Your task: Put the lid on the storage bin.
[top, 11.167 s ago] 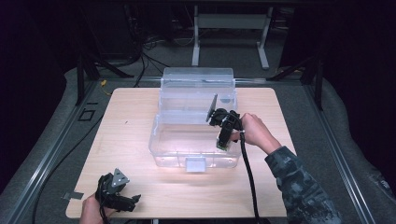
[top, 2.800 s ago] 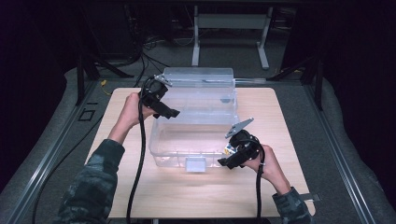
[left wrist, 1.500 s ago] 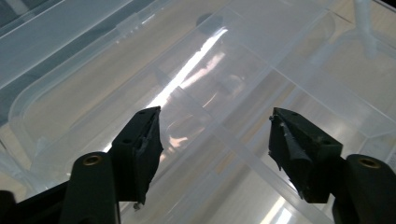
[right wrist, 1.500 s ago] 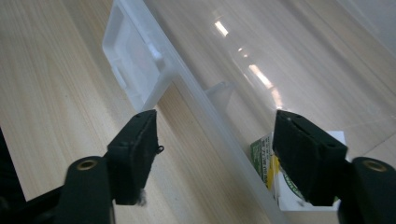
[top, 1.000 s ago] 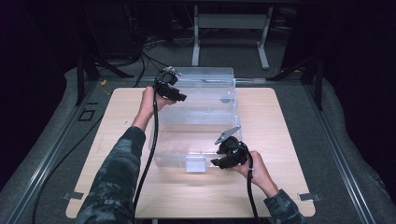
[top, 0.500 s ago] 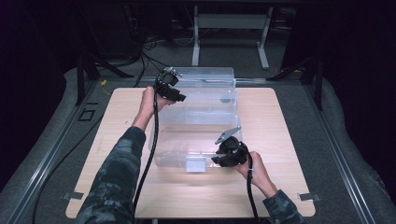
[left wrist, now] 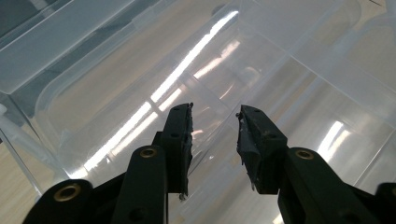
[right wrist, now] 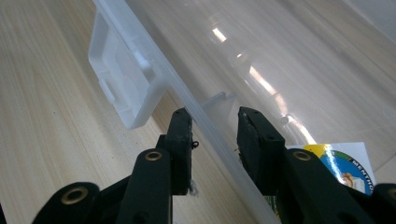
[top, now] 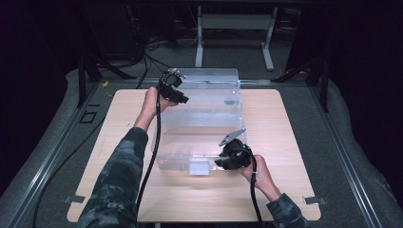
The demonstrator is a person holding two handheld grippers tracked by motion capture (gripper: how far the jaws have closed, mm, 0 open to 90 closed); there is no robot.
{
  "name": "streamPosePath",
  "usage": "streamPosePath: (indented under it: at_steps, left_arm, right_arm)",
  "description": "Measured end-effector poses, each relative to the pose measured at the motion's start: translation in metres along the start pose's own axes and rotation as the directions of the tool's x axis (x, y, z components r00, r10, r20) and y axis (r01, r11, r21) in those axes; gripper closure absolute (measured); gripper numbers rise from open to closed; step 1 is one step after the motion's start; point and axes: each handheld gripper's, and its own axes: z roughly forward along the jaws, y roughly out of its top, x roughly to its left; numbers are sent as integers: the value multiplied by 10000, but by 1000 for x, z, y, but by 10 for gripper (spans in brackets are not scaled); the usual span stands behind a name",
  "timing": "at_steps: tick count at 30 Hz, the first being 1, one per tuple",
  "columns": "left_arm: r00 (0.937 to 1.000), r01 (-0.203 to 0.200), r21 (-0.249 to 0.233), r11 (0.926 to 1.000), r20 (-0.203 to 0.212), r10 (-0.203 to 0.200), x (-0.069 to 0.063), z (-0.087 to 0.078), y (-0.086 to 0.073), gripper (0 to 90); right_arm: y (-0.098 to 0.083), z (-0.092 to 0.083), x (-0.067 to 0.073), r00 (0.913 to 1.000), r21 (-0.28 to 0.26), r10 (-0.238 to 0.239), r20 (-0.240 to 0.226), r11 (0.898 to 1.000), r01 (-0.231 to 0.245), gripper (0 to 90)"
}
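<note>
A clear plastic storage box (top: 199, 137) stands on the wooden table (top: 294, 142) with its lid (top: 214, 80) raised at the back. My left gripper (top: 183, 98) is at the lid's back left corner. Its jaws (left wrist: 215, 114) have just been closing around clear plastic, and a gap still shows at the pads. My right gripper (top: 219, 164) is at the box's front rim (right wrist: 219, 140), right of the white latch (right wrist: 123, 79). It (right wrist: 212, 116) is shut on that rim, one jaw outside the wall and one inside.
A round green and yellow label (right wrist: 348, 170) lies at the box's bottom near the right jaw. Bare tabletop (top: 119, 142) runs left, right and in front of the box. Past the table's far edge stand a metal frame (top: 233, 33) and cables on a dark floor.
Since a few seconds ago, my left gripper went from the box's left side to the lid's back corner and my right gripper came to the front rim. Both hands have kept still lately.
</note>
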Motion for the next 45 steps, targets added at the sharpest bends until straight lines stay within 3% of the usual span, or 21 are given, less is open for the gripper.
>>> streamPosePath:
  at_steps: [9, 34, 45]
  left_arm:
    - [9992, -390, 326, 9987, 99, 387, -3, -2, 3, 692]
    - [9969, -782, 319, 9964, 47, 781, -12, -11, 6, 722]
    - [9961, -879, 282, 9957, 73, 878, -15, -17, 6, 727]
  right_arm:
    - [2, 3, 6, 9998, -24, -150, 150, 9999, 151, 656]
    - [3, 10, 10, 9979, -45, -292, 572, 9996, 295, 609]
    - [3, 11, 10, 9985, 21, -268, 479, 9996, 267, 607]
